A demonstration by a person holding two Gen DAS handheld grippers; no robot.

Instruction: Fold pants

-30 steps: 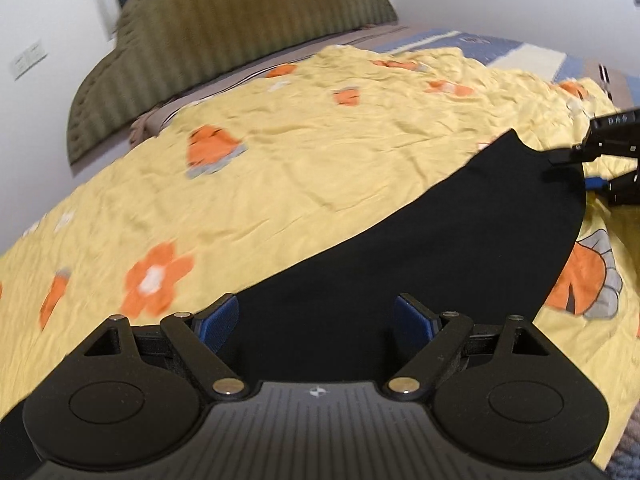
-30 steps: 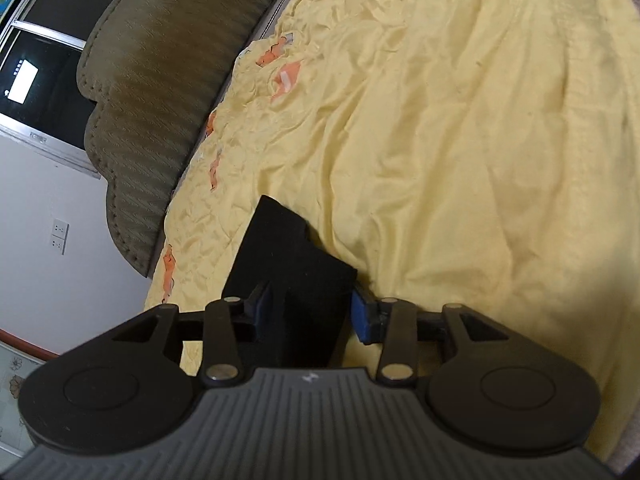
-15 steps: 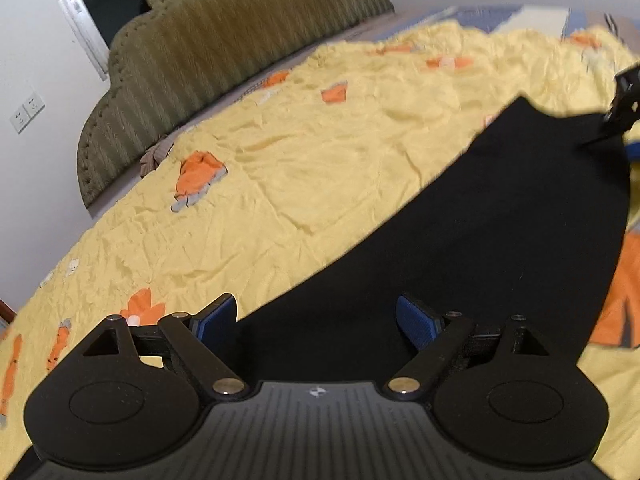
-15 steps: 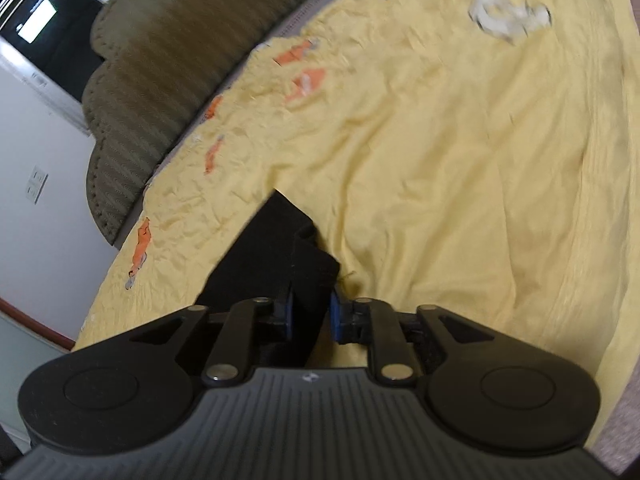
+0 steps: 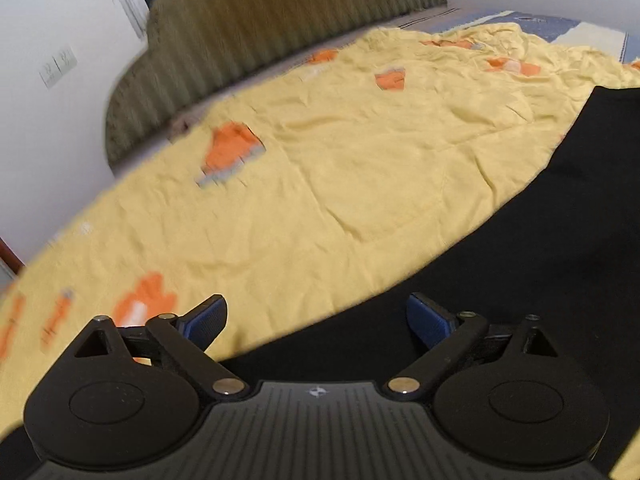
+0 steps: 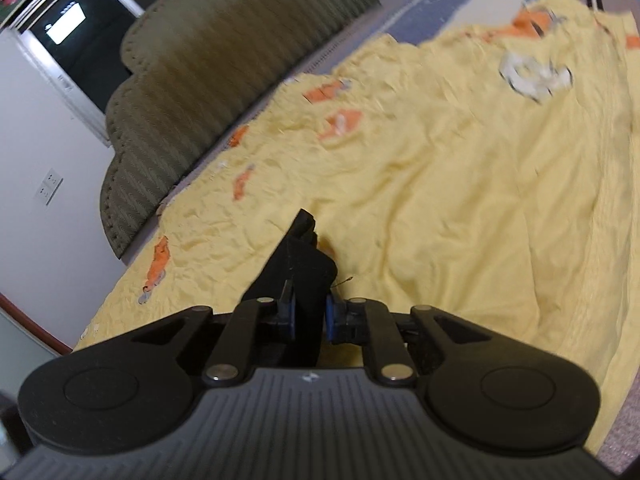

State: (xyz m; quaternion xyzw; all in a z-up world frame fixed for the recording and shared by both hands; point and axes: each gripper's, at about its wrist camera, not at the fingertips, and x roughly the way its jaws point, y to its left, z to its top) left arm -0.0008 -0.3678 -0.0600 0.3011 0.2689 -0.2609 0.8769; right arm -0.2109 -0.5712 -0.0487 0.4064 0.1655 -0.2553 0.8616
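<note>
The black pants [image 5: 532, 248] lie spread on the yellow flowered bedspread [image 5: 340, 176], running from the lower middle to the right edge of the left wrist view. My left gripper [image 5: 316, 320] is open, its blue pads wide apart, over the near edge of the pants and holding nothing. My right gripper [image 6: 308, 314] is shut on a bunched end of the pants [image 6: 300, 256], which sticks up between its blue pads.
A green ribbed headboard [image 5: 256, 28] stands at the far end of the bed, against a white wall with a socket [image 5: 58, 66]. A window [image 6: 76, 36] shows in the right wrist view. A blue and white sheet [image 5: 576, 28] lies at the far right.
My right gripper closed on the pants end and lifted it. My left gripper stayed open and shifted left, so that the pants now sit further right in its view.
</note>
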